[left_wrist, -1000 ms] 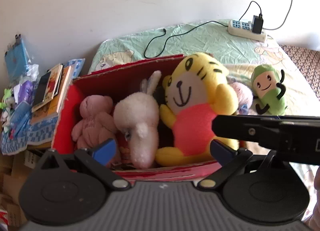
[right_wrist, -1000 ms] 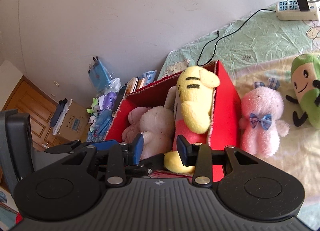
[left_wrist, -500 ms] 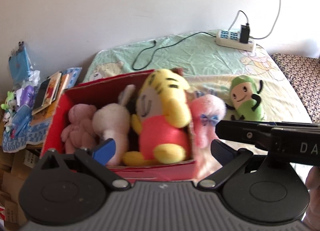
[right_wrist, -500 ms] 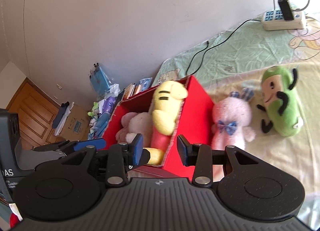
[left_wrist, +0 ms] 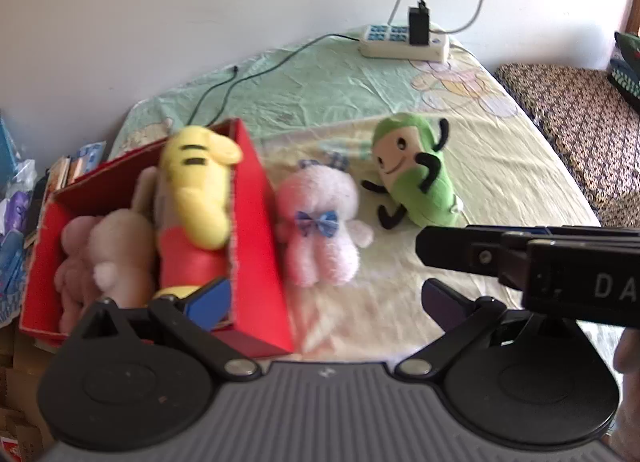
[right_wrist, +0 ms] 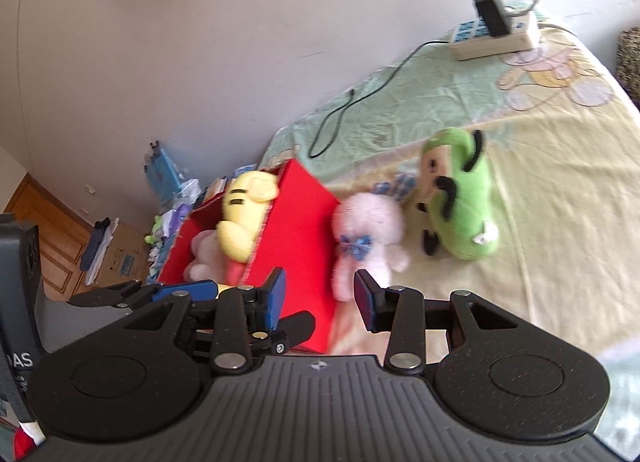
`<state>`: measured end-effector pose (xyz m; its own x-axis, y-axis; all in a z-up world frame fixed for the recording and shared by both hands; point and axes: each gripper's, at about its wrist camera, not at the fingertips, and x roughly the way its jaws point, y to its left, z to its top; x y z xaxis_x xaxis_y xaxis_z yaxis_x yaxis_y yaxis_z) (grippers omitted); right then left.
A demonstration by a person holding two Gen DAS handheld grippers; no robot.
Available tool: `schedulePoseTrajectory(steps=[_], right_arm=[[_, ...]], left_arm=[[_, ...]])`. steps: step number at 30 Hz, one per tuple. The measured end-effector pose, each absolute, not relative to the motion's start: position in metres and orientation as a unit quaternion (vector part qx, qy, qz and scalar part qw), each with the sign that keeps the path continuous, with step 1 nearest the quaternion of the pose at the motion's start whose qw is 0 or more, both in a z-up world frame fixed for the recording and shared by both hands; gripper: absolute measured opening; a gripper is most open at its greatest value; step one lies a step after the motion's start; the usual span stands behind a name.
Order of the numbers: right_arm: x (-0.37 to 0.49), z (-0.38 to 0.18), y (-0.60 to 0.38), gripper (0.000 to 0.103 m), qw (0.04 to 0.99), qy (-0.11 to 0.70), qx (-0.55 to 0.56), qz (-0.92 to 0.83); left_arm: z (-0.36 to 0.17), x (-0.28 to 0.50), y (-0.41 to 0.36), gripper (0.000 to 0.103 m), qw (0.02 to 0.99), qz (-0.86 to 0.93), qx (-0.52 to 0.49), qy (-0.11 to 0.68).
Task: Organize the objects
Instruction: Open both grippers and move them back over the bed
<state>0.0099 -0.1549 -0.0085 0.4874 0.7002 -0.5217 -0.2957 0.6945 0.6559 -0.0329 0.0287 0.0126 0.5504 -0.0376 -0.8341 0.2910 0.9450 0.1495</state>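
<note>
A red box (left_wrist: 258,238) (right_wrist: 304,222) stands on the bed's left side with a yellow tiger plush (left_wrist: 196,190) (right_wrist: 244,218) and pink plushes (left_wrist: 116,258) inside. Right of the box lies a pink bunny plush with a blue bow (left_wrist: 320,226) (right_wrist: 368,234). A green plush (left_wrist: 412,170) (right_wrist: 460,198) lies further right. My left gripper (left_wrist: 326,298) is open and empty, held near the box's front corner. My right gripper (right_wrist: 320,296) is open and empty, just short of the bunny; it also crosses the left wrist view as a black bar (left_wrist: 520,254).
A white power strip (left_wrist: 404,42) (right_wrist: 496,34) with a black charger and cables lies at the bed's far end by the wall. Books and bags (left_wrist: 24,190) pile up left of the bed. A patterned cushion (left_wrist: 576,118) sits at the right.
Both views have swung right, away from the box toward the pink bunny and green plush. The right gripper's fingers have spread wider. The plushes lie where they were.
</note>
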Motion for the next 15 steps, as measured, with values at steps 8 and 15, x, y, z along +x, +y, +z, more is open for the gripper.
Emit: schedulePoseTrajectory(steps=[8,15], right_arm=[[0.011,-0.021,-0.181,0.042,0.828,0.413,0.256,0.281],[0.010,-0.033,-0.192,0.042,0.828,0.424,0.253,0.266]], left_arm=[[-0.007,-0.026,0.003,0.101,0.858,-0.104,0.152,0.479],[-0.023,-0.020,-0.012,0.101,0.847,-0.110,0.160,0.495]])
